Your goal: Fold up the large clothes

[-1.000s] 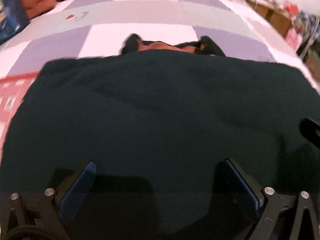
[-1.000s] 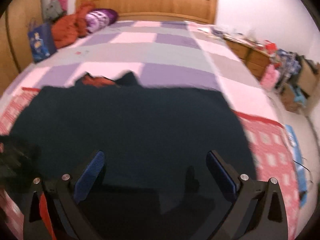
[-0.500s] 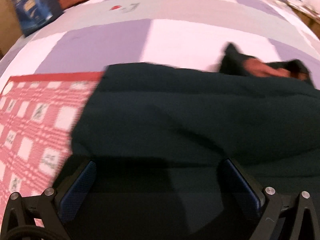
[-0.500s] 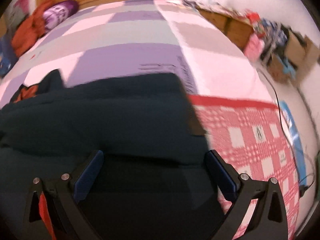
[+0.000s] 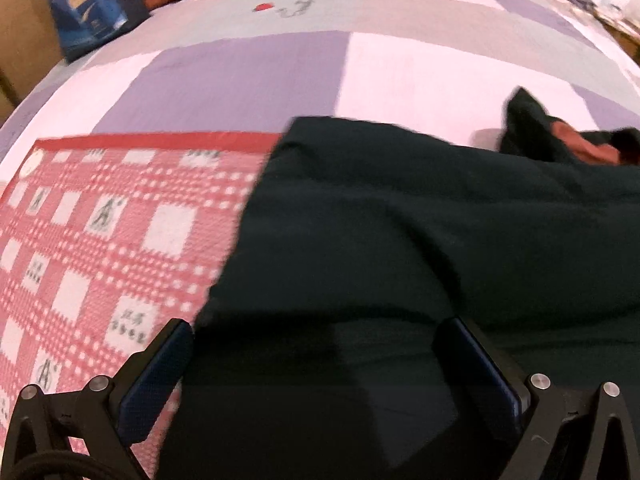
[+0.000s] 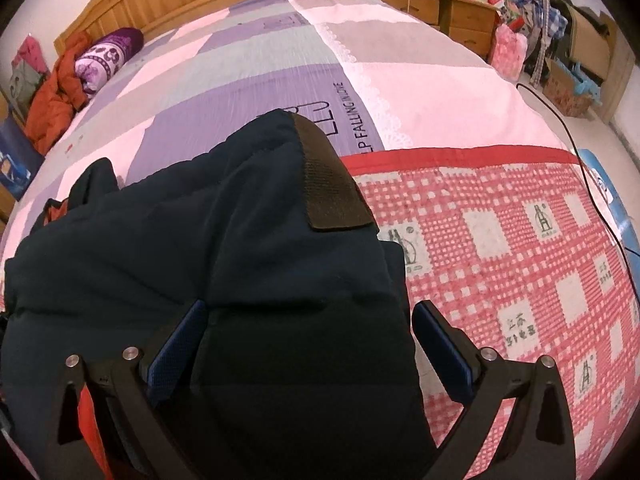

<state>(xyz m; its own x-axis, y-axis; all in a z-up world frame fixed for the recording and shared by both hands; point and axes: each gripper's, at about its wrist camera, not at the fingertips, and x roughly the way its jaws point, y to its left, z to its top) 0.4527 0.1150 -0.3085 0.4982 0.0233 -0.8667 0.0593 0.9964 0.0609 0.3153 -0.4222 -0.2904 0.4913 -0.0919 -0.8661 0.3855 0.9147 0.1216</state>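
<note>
Bed (image 6: 420, 80): dark jacket (image 6: 240, 240) lies bulky at 6–9 o'clock, half on red checked cloth (image 6: 520, 260), collar (image 5: 560, 140) at 2 o'clock. Folding looks early. Left gripper (image 5: 316, 364), right gripper (image 6: 308, 344): jaws wide apart, holding nothing.

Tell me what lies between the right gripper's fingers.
The dark jacket fills the gap between the right gripper's open fingers, with its black Velcro strip just beyond; the right wrist view shows it.
</note>
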